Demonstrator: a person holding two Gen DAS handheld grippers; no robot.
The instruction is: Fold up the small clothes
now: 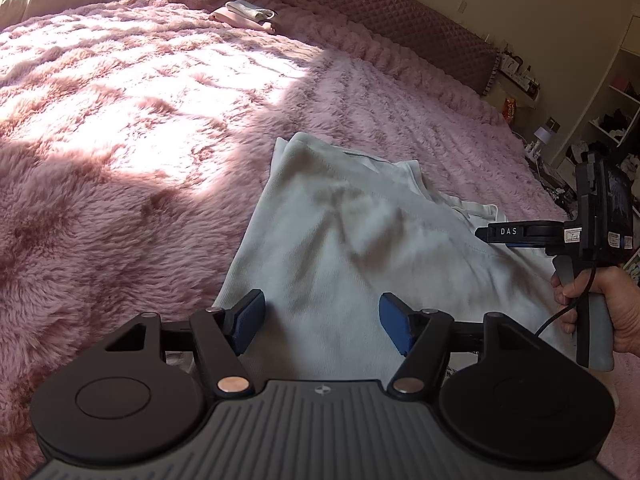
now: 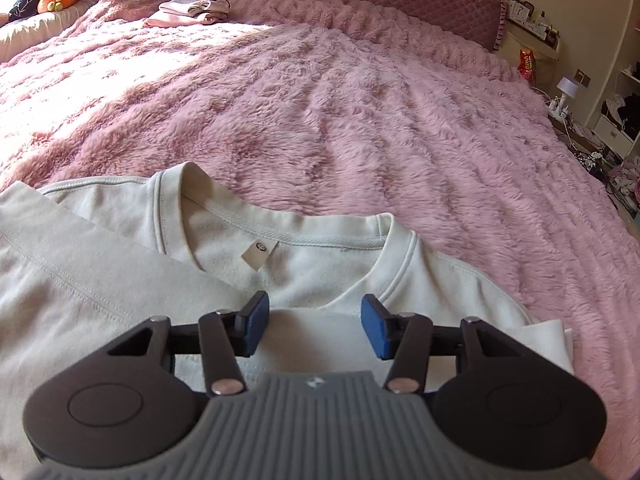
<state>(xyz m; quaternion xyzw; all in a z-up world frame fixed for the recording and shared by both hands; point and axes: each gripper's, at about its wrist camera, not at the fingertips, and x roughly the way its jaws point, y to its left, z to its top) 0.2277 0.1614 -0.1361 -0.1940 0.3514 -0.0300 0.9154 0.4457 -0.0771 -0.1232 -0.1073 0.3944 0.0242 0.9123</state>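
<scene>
Your white shirt lay on the bed, collar away from you; both the left hand-held gripper and the right hand-held gripper hovered released (nothing pinched), the right nearer the neckline.

White letters "DAS" stand on the black finger of the right gripper. The neck tag inside the white shirt's collar bears an unreadable mark.
</scene>
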